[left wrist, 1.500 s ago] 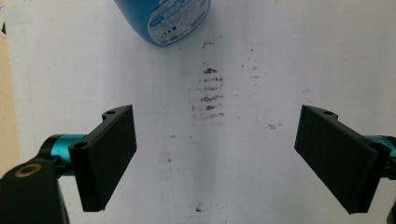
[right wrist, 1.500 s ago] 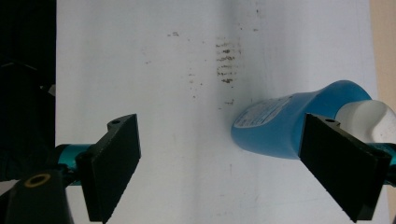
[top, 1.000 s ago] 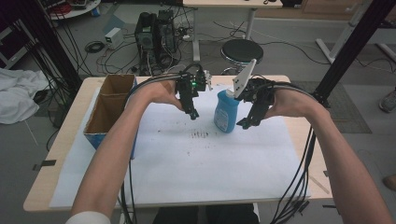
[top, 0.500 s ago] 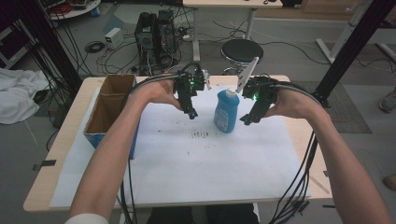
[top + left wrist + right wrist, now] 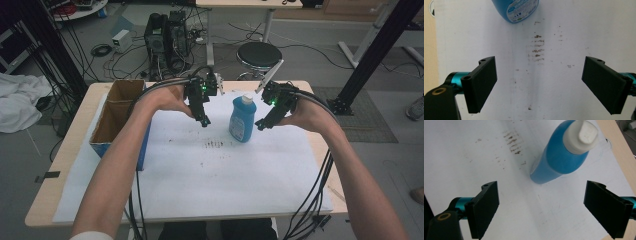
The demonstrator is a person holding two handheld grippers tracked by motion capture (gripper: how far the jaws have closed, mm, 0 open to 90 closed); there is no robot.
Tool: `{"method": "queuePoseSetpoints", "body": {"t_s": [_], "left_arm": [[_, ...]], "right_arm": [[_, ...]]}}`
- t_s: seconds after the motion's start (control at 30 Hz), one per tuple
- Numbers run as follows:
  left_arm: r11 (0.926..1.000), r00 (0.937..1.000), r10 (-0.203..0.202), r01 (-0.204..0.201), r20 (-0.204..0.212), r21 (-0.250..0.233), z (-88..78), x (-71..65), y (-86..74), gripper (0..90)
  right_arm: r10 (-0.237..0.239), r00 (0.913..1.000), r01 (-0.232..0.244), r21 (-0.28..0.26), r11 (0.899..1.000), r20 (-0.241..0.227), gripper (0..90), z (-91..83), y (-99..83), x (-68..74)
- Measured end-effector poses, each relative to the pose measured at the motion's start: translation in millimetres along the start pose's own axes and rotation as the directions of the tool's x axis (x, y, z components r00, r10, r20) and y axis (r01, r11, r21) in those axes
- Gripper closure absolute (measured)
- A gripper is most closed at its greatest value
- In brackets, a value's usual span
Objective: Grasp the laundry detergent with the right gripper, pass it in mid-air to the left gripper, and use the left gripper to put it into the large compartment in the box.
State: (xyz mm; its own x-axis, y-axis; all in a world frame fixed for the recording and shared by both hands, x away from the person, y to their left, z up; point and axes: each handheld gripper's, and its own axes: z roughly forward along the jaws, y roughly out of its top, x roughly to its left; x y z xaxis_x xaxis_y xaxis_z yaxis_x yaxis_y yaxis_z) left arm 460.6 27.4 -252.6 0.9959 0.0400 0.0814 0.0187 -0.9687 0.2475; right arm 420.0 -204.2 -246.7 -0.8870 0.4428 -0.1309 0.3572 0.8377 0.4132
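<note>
A light wooden bench carries a large white paper sheet that covers most of its top. At about nine o'clock an open cardboard box with blue sides stands on the bench's left part. A blue bottle with a white cap stands upright on the sheet toward one o'clock, and small brown stains mark the paper near the centre.

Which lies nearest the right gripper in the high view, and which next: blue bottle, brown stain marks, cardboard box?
From the right gripper:
1. Blue bottle, upright just to its left.
2. Brown stain marks, on the white sheet past the bottle.
3. Cardboard box, at the table's left edge.
</note>
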Motion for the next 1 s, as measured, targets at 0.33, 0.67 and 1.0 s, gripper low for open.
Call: {"method": "queuePoseSetpoints", "body": {"t_s": [0.33,0.67,1.0], "left_arm": [[0.9998,0.9998,-0.019,0.019,-0.001,-0.011,-1.0,-0.9,-3.1,12.9],[0.9996,0.9998,-0.022,0.021,-0.002,-0.019,-2.0,-1.8,-5.6,12.9],[0.9994,0.9996,-0.027,0.027,-0.002,-0.022,-0.7,-1.3,-10.9,12.9]], "right_arm": [[0.094,0.9953,-0.093,-0.028,0.995,0.025,12.1,12.8,-5.1,-6.0],[0.183,0.9798,-0.175,-0.095,0.980,0.081,12.1,33.4,-6.5,-8.6],[0.220,0.9718,-0.208,-0.139,0.968,0.084,12.1,53.6,-7.9,-10.4]]}}
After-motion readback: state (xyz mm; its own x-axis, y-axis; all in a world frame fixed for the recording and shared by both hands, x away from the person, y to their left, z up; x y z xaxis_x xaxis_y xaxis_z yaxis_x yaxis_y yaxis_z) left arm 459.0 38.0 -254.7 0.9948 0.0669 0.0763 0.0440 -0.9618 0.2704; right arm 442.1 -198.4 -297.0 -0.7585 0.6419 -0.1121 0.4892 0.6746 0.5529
